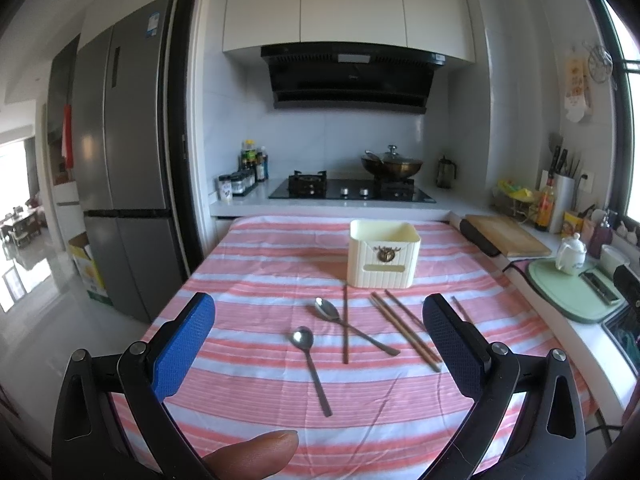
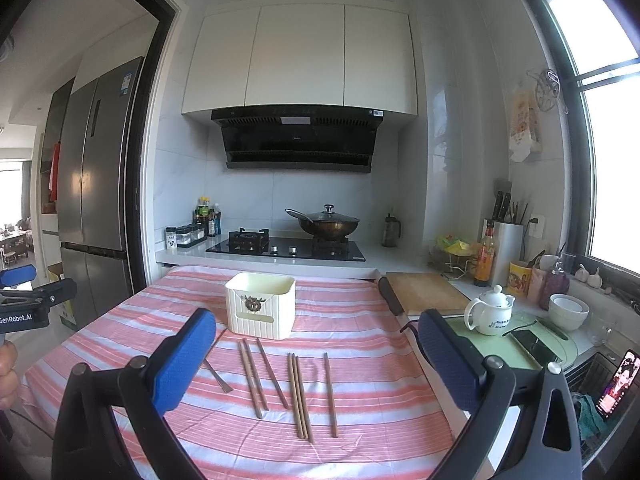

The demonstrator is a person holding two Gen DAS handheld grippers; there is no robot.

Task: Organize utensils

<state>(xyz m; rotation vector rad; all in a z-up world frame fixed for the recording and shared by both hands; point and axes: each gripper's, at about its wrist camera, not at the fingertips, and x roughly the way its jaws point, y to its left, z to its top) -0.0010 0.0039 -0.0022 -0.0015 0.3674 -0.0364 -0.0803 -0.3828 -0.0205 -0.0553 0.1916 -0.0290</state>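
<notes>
A cream ribbed utensil box [image 1: 383,254] [image 2: 260,305] stands open-topped on the pink striped tablecloth [image 1: 256,264]. In front of it lie two metal spoons, a near spoon [image 1: 311,366] and a far spoon [image 1: 352,325], the far one crossed by a single brown chopstick [image 1: 345,324]. More brown chopsticks [image 1: 404,330] [image 2: 298,394] lie to the right, several in all. My left gripper [image 1: 318,348] hovers open above the spoons, holding nothing. My right gripper [image 2: 316,364] is open over the chopsticks, also empty. The left gripper's side [image 2: 24,296] shows at the left edge of the right wrist view.
Behind the table a counter holds a gas hob [image 1: 352,190], a lidded wok [image 1: 392,164] and sauce bottles [image 1: 252,164]. To the right sit a wooden board [image 2: 424,292], a white teapot [image 2: 491,312], bowls [image 2: 568,312] and a phone [image 2: 618,384]. A fridge [image 1: 120,184] stands left.
</notes>
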